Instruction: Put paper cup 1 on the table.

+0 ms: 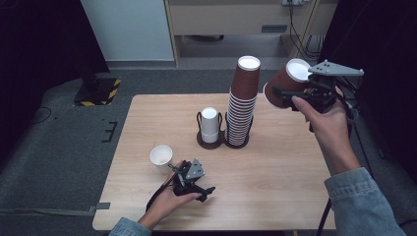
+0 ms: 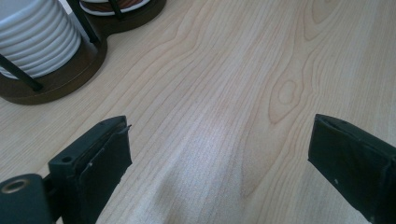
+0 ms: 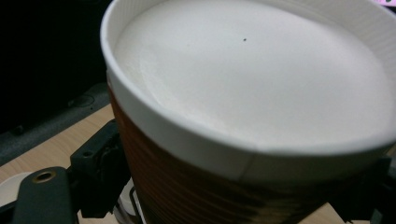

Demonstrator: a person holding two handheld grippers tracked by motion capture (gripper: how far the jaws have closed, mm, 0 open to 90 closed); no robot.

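A brown paper cup [image 1: 279, 87] with a white inside hangs tilted above the table's far right corner, and my right gripper [image 1: 286, 89] is shut on its ribbed wall. In the right gripper view the cup [image 3: 252, 84] sits between the jaws, mouth toward the camera. My left gripper [image 1: 205, 192] rests low on the table near the front edge, held by a hand. Its jaws stand open over bare wood [image 2: 219, 135] with nothing between them. A single white cup [image 1: 161, 158] stands mouth up just to its left.
A dark two-slot cup holder [image 1: 223, 142] stands mid-table with a short stack of white cups [image 1: 210, 125] and a tall stack of brown cups [image 1: 243, 101]. Its base [image 2: 60, 77] lies ahead of my left gripper. The wooden table [image 1: 275, 187] ends over grey floor.
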